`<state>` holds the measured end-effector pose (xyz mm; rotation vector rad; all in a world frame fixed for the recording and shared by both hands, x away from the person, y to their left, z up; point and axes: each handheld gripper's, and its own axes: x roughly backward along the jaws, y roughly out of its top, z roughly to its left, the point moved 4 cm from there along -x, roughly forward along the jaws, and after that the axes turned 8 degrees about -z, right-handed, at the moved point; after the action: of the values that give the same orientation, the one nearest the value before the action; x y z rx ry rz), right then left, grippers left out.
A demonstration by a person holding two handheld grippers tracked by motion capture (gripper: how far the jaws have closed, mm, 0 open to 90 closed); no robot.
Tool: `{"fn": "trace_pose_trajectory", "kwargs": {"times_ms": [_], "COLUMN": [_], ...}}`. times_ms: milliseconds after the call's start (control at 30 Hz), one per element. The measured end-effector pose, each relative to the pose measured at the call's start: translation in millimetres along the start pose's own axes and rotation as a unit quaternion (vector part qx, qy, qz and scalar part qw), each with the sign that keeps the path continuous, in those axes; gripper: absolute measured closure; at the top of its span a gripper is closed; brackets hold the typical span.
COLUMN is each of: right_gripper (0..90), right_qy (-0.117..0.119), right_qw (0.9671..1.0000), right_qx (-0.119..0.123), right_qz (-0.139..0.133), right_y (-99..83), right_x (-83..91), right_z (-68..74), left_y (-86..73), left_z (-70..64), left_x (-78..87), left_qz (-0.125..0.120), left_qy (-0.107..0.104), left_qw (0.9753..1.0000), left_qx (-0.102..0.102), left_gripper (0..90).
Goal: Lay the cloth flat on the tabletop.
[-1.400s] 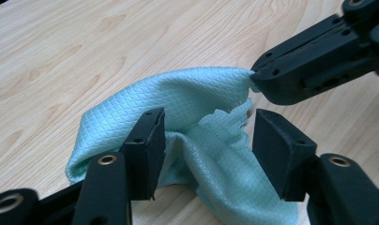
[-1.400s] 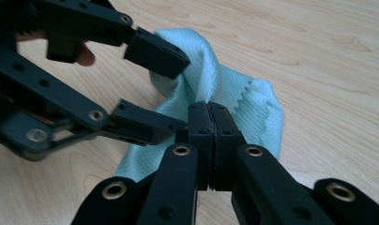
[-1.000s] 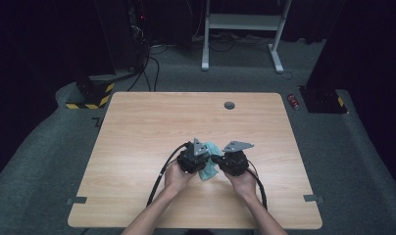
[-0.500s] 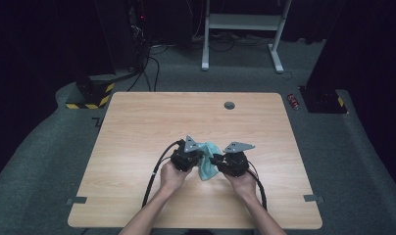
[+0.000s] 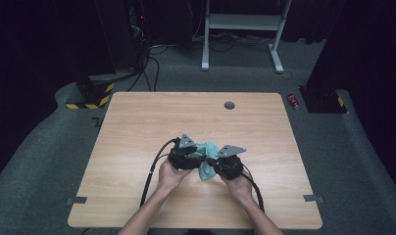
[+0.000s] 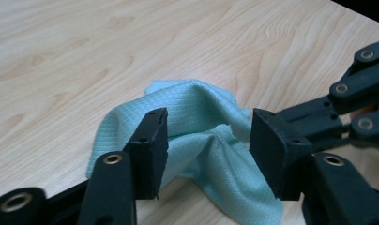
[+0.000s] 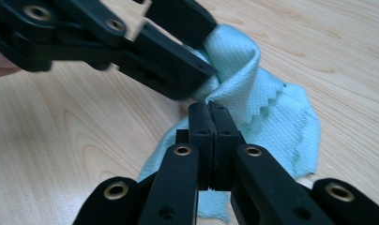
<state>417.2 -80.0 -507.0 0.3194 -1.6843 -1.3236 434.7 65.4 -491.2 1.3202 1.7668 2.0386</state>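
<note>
A light wooden table [image 5: 137,127] stands on grey carpet, cables trailing behind. The left gripper [image 6: 208,140] stands spread around a crumpled teal cloth [image 6: 201,117]. The right gripper [image 7: 209,123] pinches that cloth's edge; no writing is legible.

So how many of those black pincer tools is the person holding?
2. The left gripper is in the left hand, jaws open around the turquoise cloth. The right gripper is in the right hand, shut on a fold of the cloth.
</note>
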Motion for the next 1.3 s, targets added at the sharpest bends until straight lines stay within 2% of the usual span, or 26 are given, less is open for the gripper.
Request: {"fn": "trace_pose_trajectory", "kwargs": {"times_ms": [133, 233, 333, 400, 533, 567, 633, 700, 833, 967, 1000, 1067, 1100, 1167, 1233, 1267, 1300], "right_gripper": [89.7, 89.7, 89.7, 89.6, 89.3, 89.0, 88.5, 82.2, 77.2, 75.6, 73.4, 73.0, 72.4, 72.6, 73.0, 77.2, 77.2], "right_qy": [0.001, 0.004, 0.008, 0.008, 0.006, 0.004, 0.004, 0.005, 0.002, -0.007, -0.01, -0.011, -0.013, -0.013, -0.013, -0.012, -0.012], "right_qw": [0.9999, 0.9998, 0.9997, 0.9996, 0.9996, 0.9998, 0.9998, 0.9998, 0.9999, 1.0, 0.9998, 0.9996, 0.9992, 0.9989, 0.9987, 0.9984, 0.9984], "right_qx": [0.014, 0.02, 0.025, 0.027, 0.026, 0.02, 0.017, 0.014, 0.007, -0.004, -0.015, -0.017, -0.022, -0.019, -0.018, -0.012, -0.012], "right_qz": [0.006, 0.005, 0.001, 0.0, -0.004, -0.008, -0.01, -0.014, -0.014, -0.001, 0.013, 0.018, 0.031, 0.04, 0.046, 0.054, 0.054], "right_y": [-0.4, 0.2, 2.1, 3.1, 3.6, 3.8, 3.8, 3.5, -0.2, -9.5, -15.1, -17.0, -21.0, -23.8, -24.9, -27.3, -27.3], "right_x": [-3.0, -4.6, -5.8, -6.5, -5.8, -4.3, -3.5, -2.2, -1.1, -3.0, -6.1, -7.3, -10.8, -14.5, -16.3, -19.4, -19.4], "right_z": [4.9, 9.2, 13.5, 15.7, 15.4, 13.9, 13.2, 11.7, 8.8, 2.8, -0.6, -1.5, -2.7, -2.6, -2.1, -1.4, -1.4], "left_y": [6.9, 10.6, 10.4, 10.5, 12.2, 12.5, 13.6, 15.1, 19.3, 19.8, 19.2, 17.6, 16.6, 13.2, 11.9, 10.3, 8.4], "left_z": [0.9, 0.6, -0.8, -1.4, -2.7, -3.0, -3.6, -1.6, 8.5, 20.2, 24.9, 29.9, 33.1, 41.3, 43.9, 46.9, 50.1], "left_x": [2.5, 1.6, -3.3, -6.2, -8.6, -8.8, -8.6, -6.0, 4.8, 17.2, 21.4, 26.4, 29.4, 37.4, 40.0, 42.7, 45.5], "left_qz": [-0.001, 0.004, 0.022, 0.028, 0.029, 0.029, 0.028, 0.022, -0.001, -0.015, -0.018, -0.022, -0.024, -0.027, -0.027, -0.027, -0.027], "left_qy": [-0.005, -0.001, 0.005, 0.009, 0.01, 0.01, 0.012, 0.015, 0.02, 0.029, 0.031, 0.032, 0.034, 0.036, 0.038, 0.041, 0.044], "left_qw": [0.9998, 0.9997, 0.9996, 0.9994, 0.9995, 0.9995, 0.9995, 0.9996, 0.9997, 0.9991, 0.9989, 0.9983, 0.9981, 0.9976, 0.9975, 0.9973, 0.997], "left_qx": [0.018, 0.023, 0.02, 0.017, 0.006, 0.004, -0.002, -0.003, 0.015, 0.027, 0.03, 0.043, 0.045, 0.052, 0.053, 0.055, 0.057], "left_gripper": [46.5, 48.1, 52.1, 59.5, 84.4, 89.4, 89.7, 90.0, 90.0, 90.0, 90.0, 90.0, 90.0, 90.0, 90.0, 90.0, 90.0]}}
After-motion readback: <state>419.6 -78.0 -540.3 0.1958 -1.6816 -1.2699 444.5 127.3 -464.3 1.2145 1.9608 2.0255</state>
